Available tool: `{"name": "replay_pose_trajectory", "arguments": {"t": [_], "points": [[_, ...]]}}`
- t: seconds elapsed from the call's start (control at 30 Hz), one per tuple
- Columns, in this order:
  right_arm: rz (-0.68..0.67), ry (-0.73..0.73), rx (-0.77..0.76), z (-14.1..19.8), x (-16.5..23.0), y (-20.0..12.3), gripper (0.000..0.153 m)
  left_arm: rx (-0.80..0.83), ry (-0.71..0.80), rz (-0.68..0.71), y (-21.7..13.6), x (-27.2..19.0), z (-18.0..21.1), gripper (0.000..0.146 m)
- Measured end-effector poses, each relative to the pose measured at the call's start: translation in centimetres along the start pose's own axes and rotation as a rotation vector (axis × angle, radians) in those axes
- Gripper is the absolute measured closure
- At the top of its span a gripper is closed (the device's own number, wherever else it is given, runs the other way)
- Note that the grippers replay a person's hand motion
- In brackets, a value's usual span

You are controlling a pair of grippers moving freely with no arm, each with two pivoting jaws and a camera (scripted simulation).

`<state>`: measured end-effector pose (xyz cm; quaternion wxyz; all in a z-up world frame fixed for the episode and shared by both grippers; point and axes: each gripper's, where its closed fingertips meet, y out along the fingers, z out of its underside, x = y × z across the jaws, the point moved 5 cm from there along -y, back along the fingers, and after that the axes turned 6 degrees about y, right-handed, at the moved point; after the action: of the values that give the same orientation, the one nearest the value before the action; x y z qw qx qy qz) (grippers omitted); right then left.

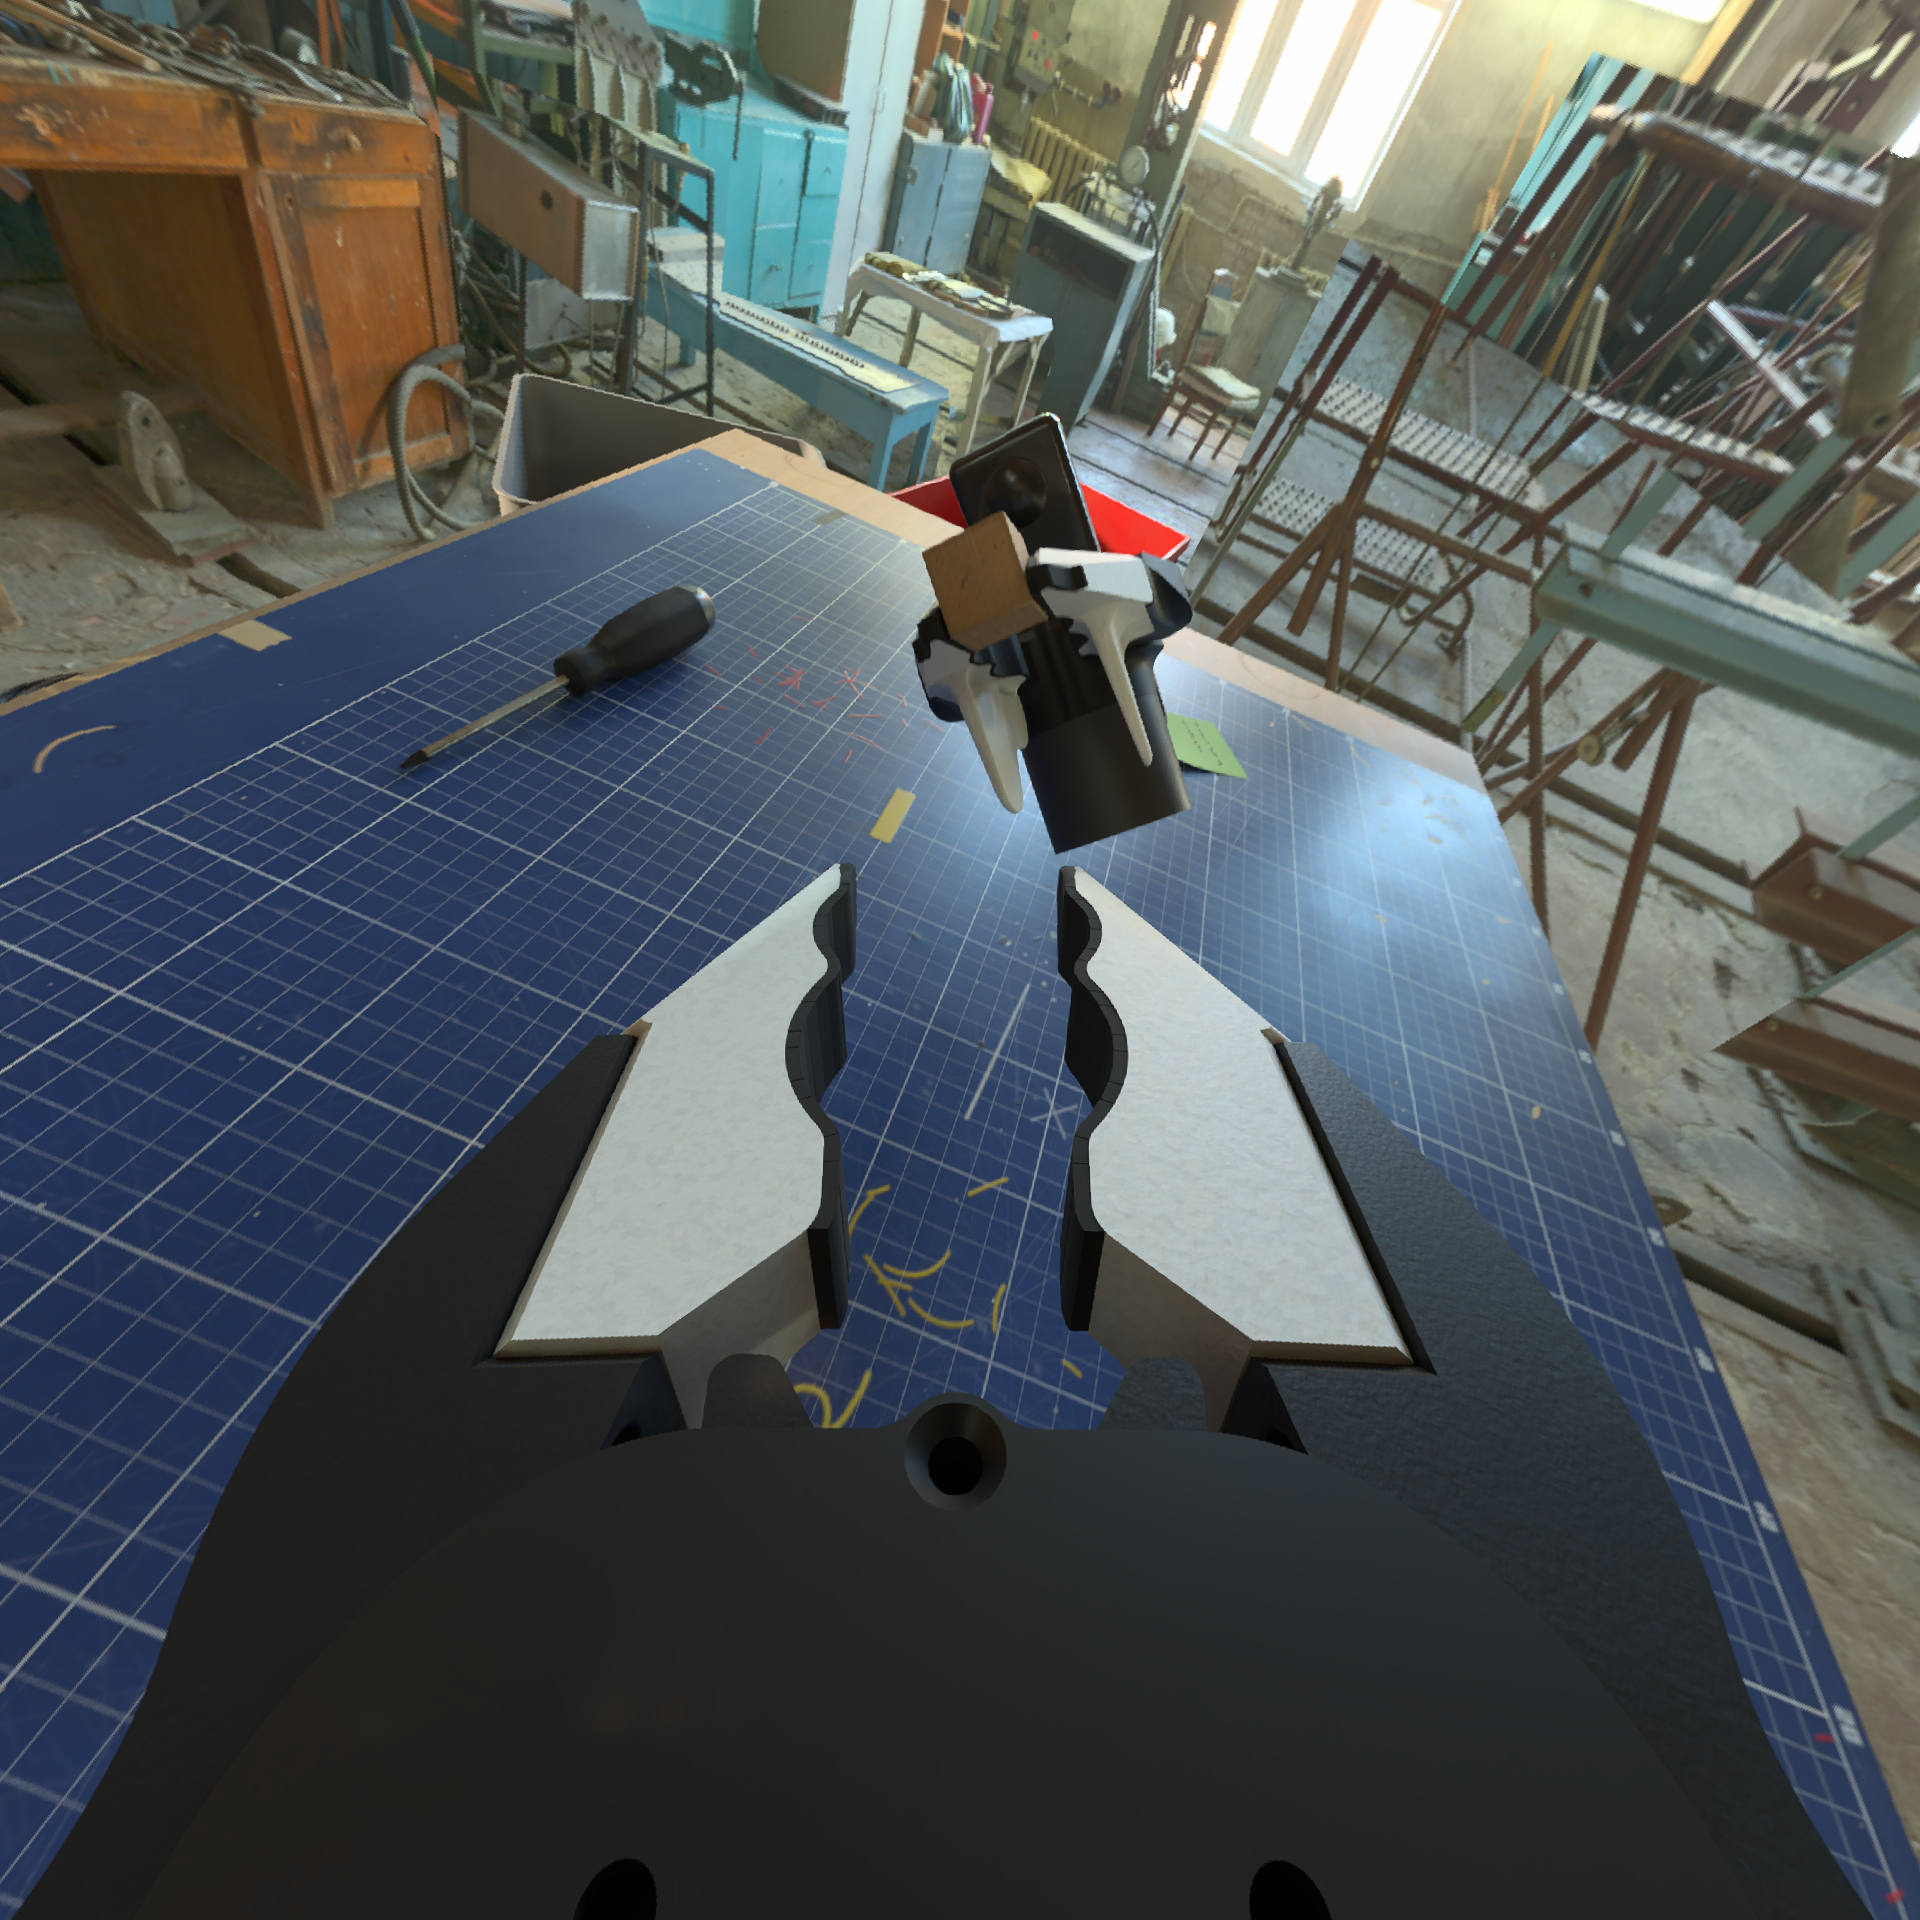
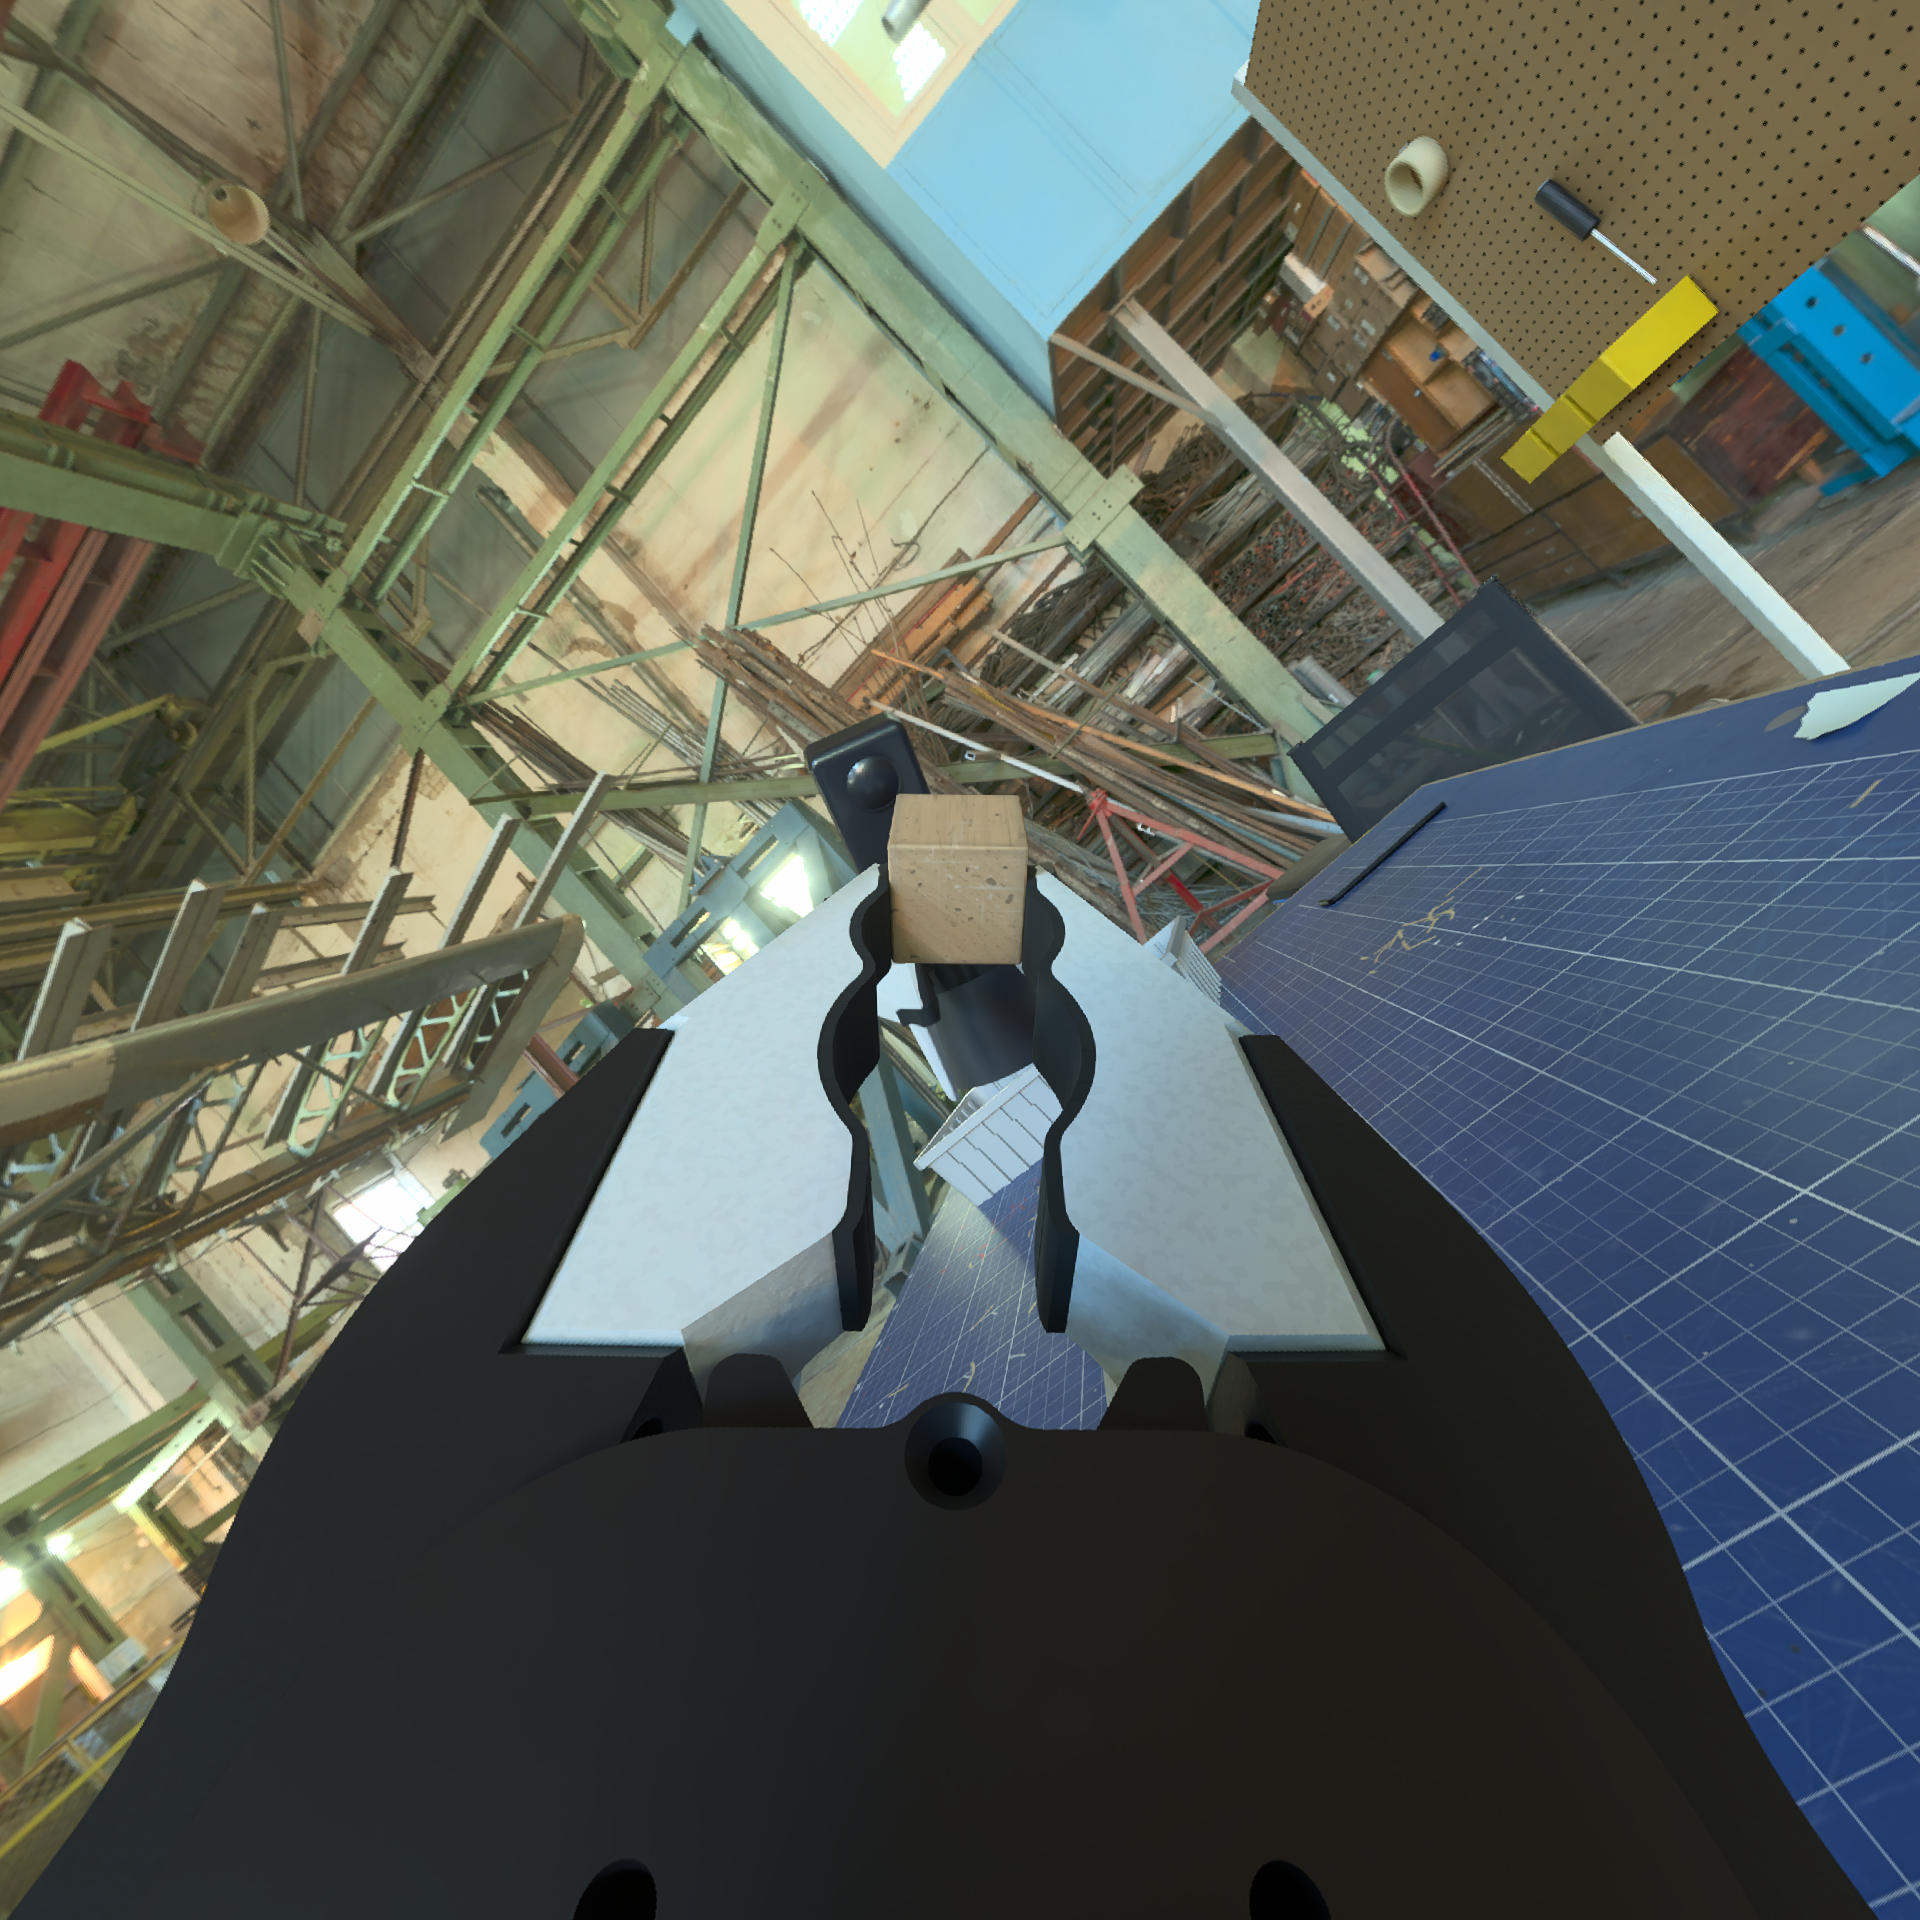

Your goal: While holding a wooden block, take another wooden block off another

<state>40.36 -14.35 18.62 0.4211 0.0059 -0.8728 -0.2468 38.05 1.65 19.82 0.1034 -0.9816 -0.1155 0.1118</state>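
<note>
Wooden block (image 2: 956, 891) sits pinched at the very tips of the right gripper (image 2: 958, 914), both pads pressed on its side faces, lifted well clear of the blue cutting mat (image 2: 1558, 1039) with the view tilted up toward the roof steel. From the left wrist view, that block (image 1: 982, 577) lies straight ahead of the left gripper (image 1: 956, 883) and higher, beyond its fingertips, near the mat's far edge. Left fingers are spread with nothing between them, hovering over bare mat. A screwdriver (image 1: 566, 675) lies on the mat to the left of the held block. No stacked pair of blocks shows in either view, so the remaining pick cannot be located; judged incomplete.
</note>
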Motion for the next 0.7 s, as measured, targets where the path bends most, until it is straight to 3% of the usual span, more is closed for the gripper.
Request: {"name": "replay_pose_trajectory", "arguments": {"t": [0.43, 0.7], "points": [[0.026, 0.006, 0.037, 1.3, -1.3, 0.7, 0.129, 0.185, 0.1, -0.038, -3.9, -2.5, 4.7, 0.1], [0.039, 0.004, 0.051, 1.7, -1.6, 0.8, 0.129, 0.364, 0.178, 0.02, -4.1, -6.7, 9.3, 0.101]]}}
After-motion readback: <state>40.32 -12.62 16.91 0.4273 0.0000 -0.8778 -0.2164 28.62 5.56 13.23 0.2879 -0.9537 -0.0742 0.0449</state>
